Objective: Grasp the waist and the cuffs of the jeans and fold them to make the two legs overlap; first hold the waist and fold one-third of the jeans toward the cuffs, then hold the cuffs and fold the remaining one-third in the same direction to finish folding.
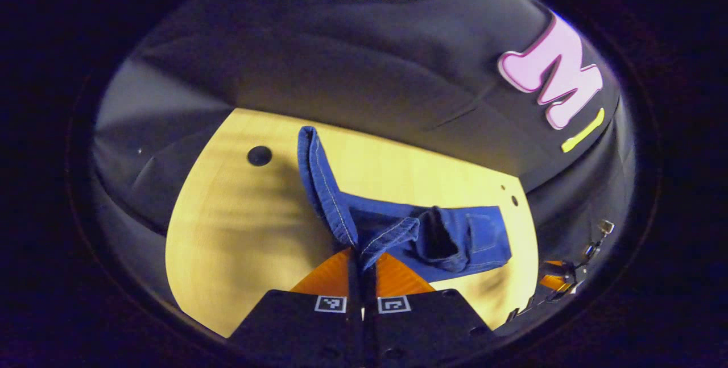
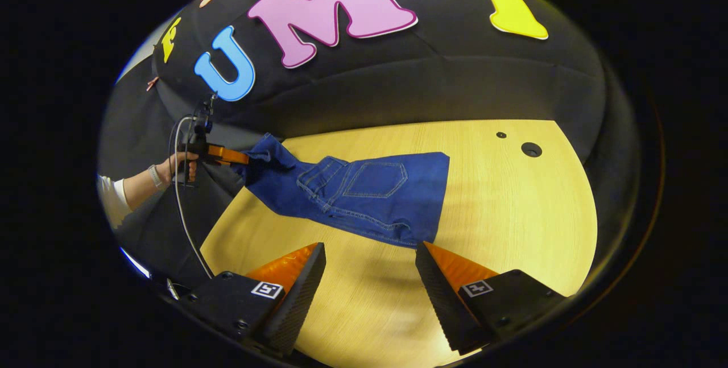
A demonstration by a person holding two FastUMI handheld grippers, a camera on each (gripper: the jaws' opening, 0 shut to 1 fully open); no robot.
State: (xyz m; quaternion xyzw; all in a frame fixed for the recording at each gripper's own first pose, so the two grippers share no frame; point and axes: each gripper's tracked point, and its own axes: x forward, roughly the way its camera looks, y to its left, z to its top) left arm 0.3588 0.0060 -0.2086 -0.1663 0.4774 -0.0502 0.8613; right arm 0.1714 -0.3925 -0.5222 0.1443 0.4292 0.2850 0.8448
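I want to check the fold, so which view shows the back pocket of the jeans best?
The right gripper view: the back pocket lies flat and whole on the jeans, its stitching clear. In the left gripper view the pocket is foreshortened and partly behind bunched cloth held by the left gripper.

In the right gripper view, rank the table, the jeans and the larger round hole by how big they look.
1. table
2. jeans
3. hole

The order is plain; all three lie on the same surface, so nearness hardly matters.
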